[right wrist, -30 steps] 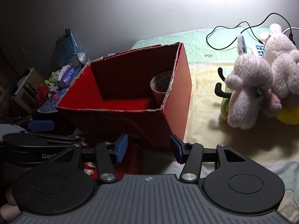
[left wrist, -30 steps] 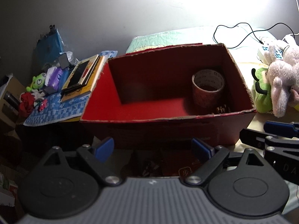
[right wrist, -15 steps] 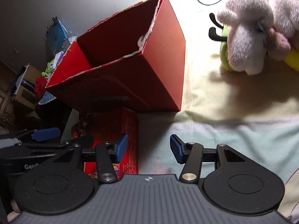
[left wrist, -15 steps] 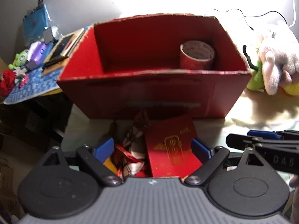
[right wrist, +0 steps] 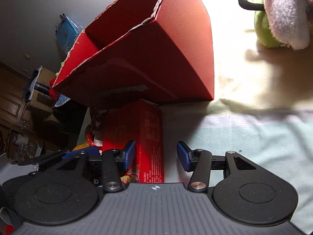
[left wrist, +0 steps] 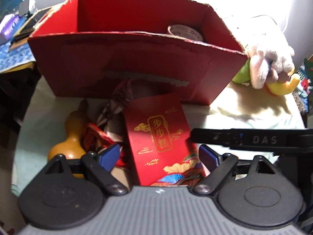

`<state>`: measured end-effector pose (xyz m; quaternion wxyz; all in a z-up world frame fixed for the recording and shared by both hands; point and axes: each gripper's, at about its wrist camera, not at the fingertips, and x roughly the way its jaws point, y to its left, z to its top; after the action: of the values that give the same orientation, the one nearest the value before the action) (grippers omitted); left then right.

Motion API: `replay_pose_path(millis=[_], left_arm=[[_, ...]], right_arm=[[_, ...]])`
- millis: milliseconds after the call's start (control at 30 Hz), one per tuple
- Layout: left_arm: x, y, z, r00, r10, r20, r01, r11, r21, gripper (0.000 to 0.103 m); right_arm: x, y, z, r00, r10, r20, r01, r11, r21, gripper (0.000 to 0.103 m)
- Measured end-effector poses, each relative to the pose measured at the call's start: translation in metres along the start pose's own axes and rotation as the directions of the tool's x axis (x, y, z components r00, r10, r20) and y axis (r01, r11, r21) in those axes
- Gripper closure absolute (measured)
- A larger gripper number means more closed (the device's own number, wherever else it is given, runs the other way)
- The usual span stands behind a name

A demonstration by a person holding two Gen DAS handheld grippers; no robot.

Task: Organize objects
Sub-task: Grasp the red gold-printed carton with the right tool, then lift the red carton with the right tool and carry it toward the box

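Both views have tipped downward over the last second. A second ago they looked across into the large open red cardboard box (left wrist: pixel 137 62); now they look at the clutter lying in front of it on the pale cloth-covered surface (right wrist: pixel 244 133), which may be a bed or a table. That clutter, hidden earlier, is the likely target of the next pick.

The flat red gift box with gold Chinese lettering (left wrist: pixel 162 137) lies just in front of the cardboard box's near wall. To its left sit a tan gourd-shaped ornament (left wrist: pixel 70 137) and a tangle of red and patterned ribbon (left wrist: pixel 109 121). A roll of printed tape (left wrist: pixel 185 32) already stands inside the cardboard box, at its right end.

The left hand-held gripper (left wrist: pixel 158 156) has its blue pads on either side of the gift box. Its jaws are closing, but gaps show on both sides, so nothing is clamped. The right hand-held gripper (right wrist: pixel 155 154) has come in from the gift box's right. Its jaws are also closing, its left pad near the box's side face without clearly pressing, its right pad over bare cloth.

Plush toys (left wrist: pixel 268 64) lie to the right, well apart.

Judging from this, both hands are settling onto the gift box, probably to lift it into the cardboard box.
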<state>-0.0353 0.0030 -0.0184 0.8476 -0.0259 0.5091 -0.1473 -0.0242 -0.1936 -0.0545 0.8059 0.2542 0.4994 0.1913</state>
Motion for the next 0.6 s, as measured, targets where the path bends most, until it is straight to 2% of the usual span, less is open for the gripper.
replay_pose_path(millis=[100,300,600], left_arm=[[0.007,0.002,0.000,1.000,-0.023,-0.008,0.023,1.000,-0.003,0.015],[0.024,0.007,0.002,0.995,-0.082,-0.049,0.080,0.996,-0.043,0.015],[0.039,-0.006,0.007,0.996,-0.016,-0.087,0.020,0.999,0.046,0.011]], right_arm=[[0.005,0.002,0.003,1.000,0.020,-0.010,-0.020,1.000,0.001,0.058],[0.016,0.004,0.004,0.996,0.069,-0.059,-0.069,0.998,0.009,0.057],[0.004,-0.001,0.002,0.994,0.061,-0.088,-0.059,0.998,0.026,0.057]])
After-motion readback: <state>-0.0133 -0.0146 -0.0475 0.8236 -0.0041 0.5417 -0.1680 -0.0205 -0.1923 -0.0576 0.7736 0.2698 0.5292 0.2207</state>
